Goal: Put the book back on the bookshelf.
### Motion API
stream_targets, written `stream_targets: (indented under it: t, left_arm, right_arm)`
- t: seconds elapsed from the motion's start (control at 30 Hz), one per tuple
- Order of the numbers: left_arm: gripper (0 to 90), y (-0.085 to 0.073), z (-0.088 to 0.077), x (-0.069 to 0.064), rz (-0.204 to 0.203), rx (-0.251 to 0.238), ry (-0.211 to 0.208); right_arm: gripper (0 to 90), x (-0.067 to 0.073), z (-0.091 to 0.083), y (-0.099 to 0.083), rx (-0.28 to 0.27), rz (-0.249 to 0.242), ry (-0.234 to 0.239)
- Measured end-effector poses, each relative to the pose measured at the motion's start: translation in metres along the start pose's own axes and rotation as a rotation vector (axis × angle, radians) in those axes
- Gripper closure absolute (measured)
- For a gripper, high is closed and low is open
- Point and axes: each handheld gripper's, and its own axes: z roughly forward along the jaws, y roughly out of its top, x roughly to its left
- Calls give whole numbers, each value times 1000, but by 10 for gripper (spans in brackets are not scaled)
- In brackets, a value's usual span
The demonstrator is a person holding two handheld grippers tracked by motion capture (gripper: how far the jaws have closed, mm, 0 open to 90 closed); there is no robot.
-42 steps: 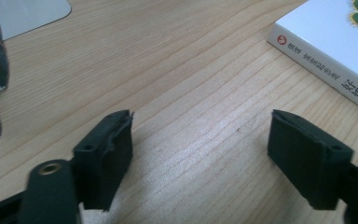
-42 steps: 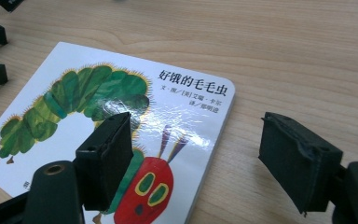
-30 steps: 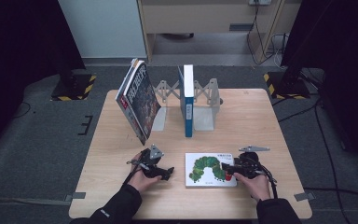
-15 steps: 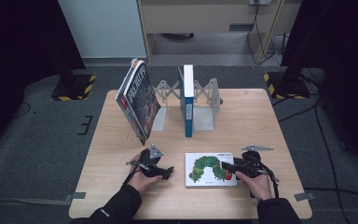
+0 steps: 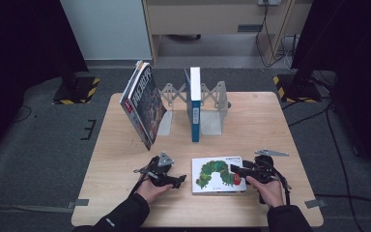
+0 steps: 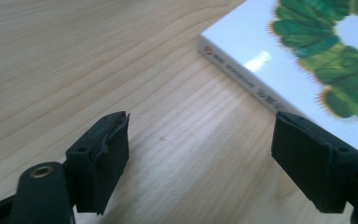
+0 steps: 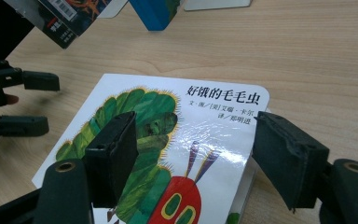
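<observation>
Caterpillar picture book (image 5: 218, 175), white glossy hardcover, thick board pages, rounded corners, green caterpillar with red head printed on cover (image 7: 168, 154); lies flat, cover up, on pale wood-grain tabletop (image 5: 270, 125), near front edge, between both grippers. Long axis runs left-right across table in high view; spine (image 6: 247, 79) faces left gripper, black Chinese title at far right corner.

Left gripper (image 5: 179, 181), black plastic, grey three-cornered plate on top, held in left hand (image 5: 150, 189), points right toward book. Jaws released, have just been closing a little, nothing but bare wood between the rubbery, slightly frayed pads (image 6: 106, 161); book spine just beside one pad, not touching as far as visible.

Right gripper (image 5: 235, 170), black, in right hand (image 5: 266, 189), points left over book's right edge. Jaws apart; one pad (image 7: 114, 156) over cover, other (image 7: 289, 158) beyond book's edge, no clamp visible.

Farther back: grey metal expandable bookend rack (image 5: 211, 104), blue upright book (image 5: 193, 104) in it, dark glossy book (image 5: 144, 104) leaning tilted at its left.
</observation>
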Motion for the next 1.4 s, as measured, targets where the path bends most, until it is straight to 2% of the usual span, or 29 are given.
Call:
stream_targets:
  t: [0.1,0.2,0.33,0.73,0.83,0.93,1.07,1.17,1.27,1.4]
  left_arm:
    - [198,1,2,-5,-2,-5,-42]
    - [198,1,3,-8,5,-12,-64]
    - [193,1,8,-13,-14,-7,-101]
    - [208,4,16,-23,-26,-12,-172]
    - [210,4,17,-25,-21,-12,-178]
    - [215,4,19,-28,-3,-16,-174]
    - [215,4,20,-31,5,-20,-176]
    - [214,4,20,-32,9,-21,-175]
    - [211,4,21,-34,12,-23,-177]
    - [208,4,22,-34,20,-24,-181]
  right_arm:
    - [306,1,-2,1,-14,-5,3]
    - [305,1,-2,2,-23,-4,6]
    - [300,2,-2,3,-28,-18,1]
    - [279,4,0,2,-22,-26,-6]
    - [276,3,2,1,-6,-28,-12]
    - [280,2,6,-1,37,-18,-18]
    - [254,3,13,-4,91,-51,-49]
    - [242,1,13,-5,102,-57,-68]
    - [247,0,13,-6,103,-41,-63]
    - [248,2,15,-7,117,-44,-55]
